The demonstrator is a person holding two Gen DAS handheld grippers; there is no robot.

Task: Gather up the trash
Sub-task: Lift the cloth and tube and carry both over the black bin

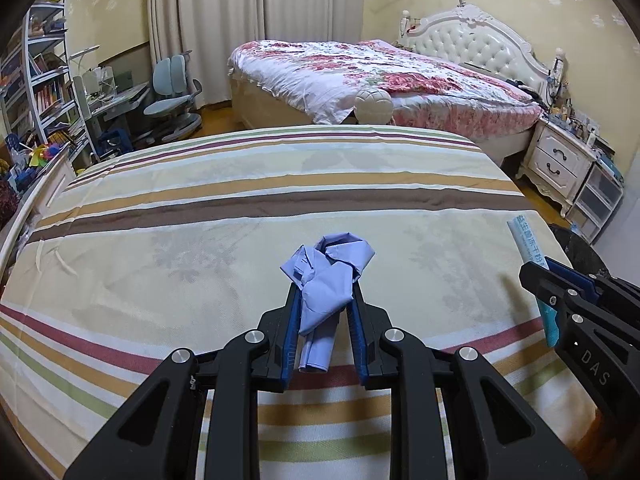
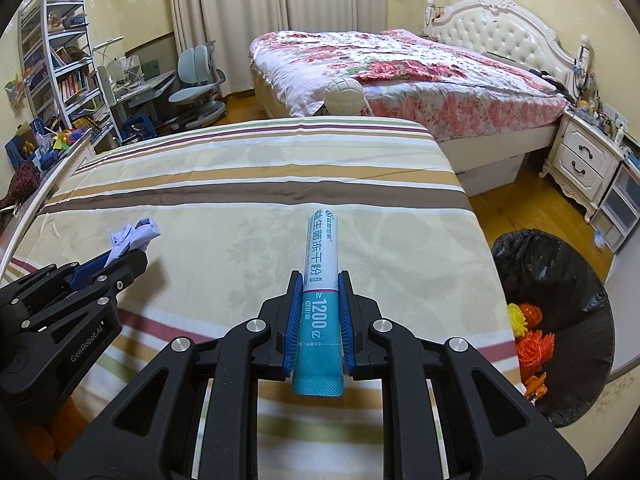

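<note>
2 grippers over the striped bed cover (image 1: 240, 200). Left gripper (image 1: 324, 292) squeezed tight on a crumpled blue paper (image 1: 326, 280), right gripper (image 2: 320, 278) closed on a white and teal packet (image 2: 320, 280). Black trash bin (image 2: 560, 280) just beside the bed, with orange and yellow scraps (image 2: 528, 340) inside.

A home bedroom, this: a bed with a floral quilt (image 2: 400, 68) and tufted headboard (image 2: 508, 28), white nightstand (image 2: 584, 160), curtains (image 2: 248, 0), a study desk (image 2: 148, 84) beside bookshelves (image 2: 60, 64).
</note>
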